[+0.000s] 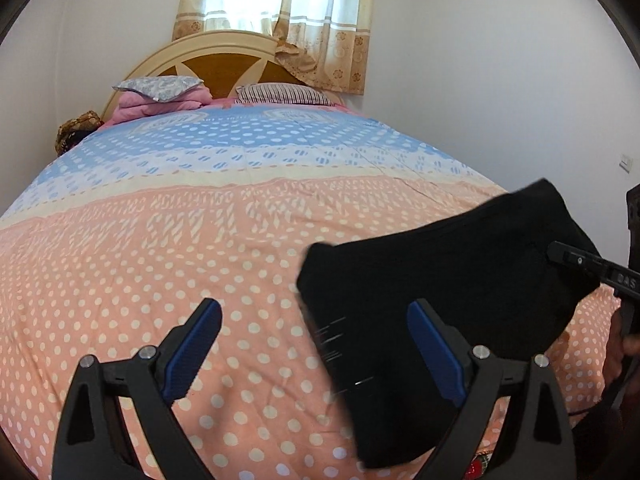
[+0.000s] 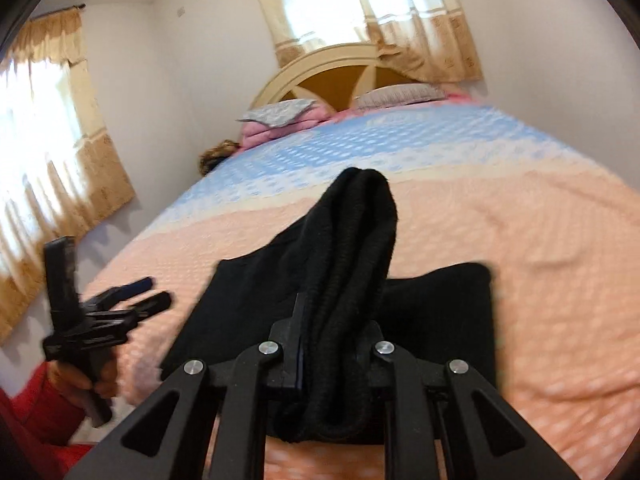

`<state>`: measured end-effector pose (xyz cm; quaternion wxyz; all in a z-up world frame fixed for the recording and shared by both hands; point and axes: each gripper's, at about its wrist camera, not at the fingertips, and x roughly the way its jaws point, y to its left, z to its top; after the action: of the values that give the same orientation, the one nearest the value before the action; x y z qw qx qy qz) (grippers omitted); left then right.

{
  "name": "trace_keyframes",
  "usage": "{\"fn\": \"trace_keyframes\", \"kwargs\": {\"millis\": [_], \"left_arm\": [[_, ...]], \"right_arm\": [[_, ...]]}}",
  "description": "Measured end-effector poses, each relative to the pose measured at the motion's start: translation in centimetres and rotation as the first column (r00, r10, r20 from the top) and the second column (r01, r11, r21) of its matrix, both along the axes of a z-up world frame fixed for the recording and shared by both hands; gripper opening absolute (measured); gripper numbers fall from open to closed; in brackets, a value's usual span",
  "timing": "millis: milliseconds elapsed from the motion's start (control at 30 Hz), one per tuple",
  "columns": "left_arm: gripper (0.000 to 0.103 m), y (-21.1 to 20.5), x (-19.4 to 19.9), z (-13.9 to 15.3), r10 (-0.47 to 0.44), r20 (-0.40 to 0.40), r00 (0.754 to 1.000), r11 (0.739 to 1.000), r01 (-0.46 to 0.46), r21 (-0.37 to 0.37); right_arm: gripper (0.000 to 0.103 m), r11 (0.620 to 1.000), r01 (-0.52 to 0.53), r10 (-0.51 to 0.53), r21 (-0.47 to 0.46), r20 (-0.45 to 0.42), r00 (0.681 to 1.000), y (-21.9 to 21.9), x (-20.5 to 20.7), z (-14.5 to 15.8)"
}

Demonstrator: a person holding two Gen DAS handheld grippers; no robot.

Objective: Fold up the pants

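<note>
Black pants (image 1: 460,272) hang in a folded bundle above the pink, dotted bedspread (image 1: 160,260), at the right of the left wrist view. My right gripper (image 2: 336,320) is shut on a thick bunch of the pants (image 2: 360,232), which rises between its fingers while the rest drapes below. From the left wrist view, the right gripper (image 1: 560,254) comes in from the right edge, pinching the cloth. My left gripper (image 1: 314,312) is open and holds nothing, and the pants' lower edge hangs just past its right finger. A hand with a red sleeve holds the left gripper (image 2: 154,292), seen at the far left.
The bed runs back to a rounded wooden headboard (image 1: 224,60) with a grey pillow (image 1: 160,88) on folded pink bedding and a striped pillow (image 1: 280,94). Curtained windows (image 2: 360,8) are behind and at the left. White walls flank the bed.
</note>
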<state>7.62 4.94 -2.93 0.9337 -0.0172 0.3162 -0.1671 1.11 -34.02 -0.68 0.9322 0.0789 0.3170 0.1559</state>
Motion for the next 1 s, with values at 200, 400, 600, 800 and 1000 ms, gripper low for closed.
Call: {"fn": "trace_keyframes", "kwargs": {"millis": [200, 400, 600, 800, 1000], "left_arm": [[0.097, -1.0, 1.1, -1.4, 0.007, -0.051, 0.999, 1.000, -0.006, 0.030], [0.097, -1.2, 1.0, -1.4, 0.013, -0.046, 0.999, 0.998, -0.009, 0.067], [0.097, -0.8, 1.4, -1.3, 0.044, -0.044, 0.998, 0.997, -0.041, 0.070], [0.096, -2.3, 0.3, -3.3, -0.003, -0.098, 0.995, 0.997, 0.011, 0.081], [0.089, -3.5, -1.3, -6.8, -0.070, -0.230, 0.971, 0.997, 0.076, 0.016]], "right_arm": [[0.016, 0.995, 0.096, -0.091, 0.024, -0.183, 0.979, -6.0, 2.4, -5.7], [0.027, 0.982, 0.135, -0.103, 0.131, -0.226, 0.969, -7.9, 2.6, -5.7], [0.027, 0.959, 0.282, -0.279, 0.022, -0.093, 0.956, -9.6, -0.8, -1.7], [0.027, 0.992, -0.005, 0.011, 0.128, -0.045, 0.999, -3.3, -0.8, 0.3], [0.027, 0.951, -0.292, 0.302, 0.103, -0.101, 0.948, 7.3, 5.3, -2.3]]}}
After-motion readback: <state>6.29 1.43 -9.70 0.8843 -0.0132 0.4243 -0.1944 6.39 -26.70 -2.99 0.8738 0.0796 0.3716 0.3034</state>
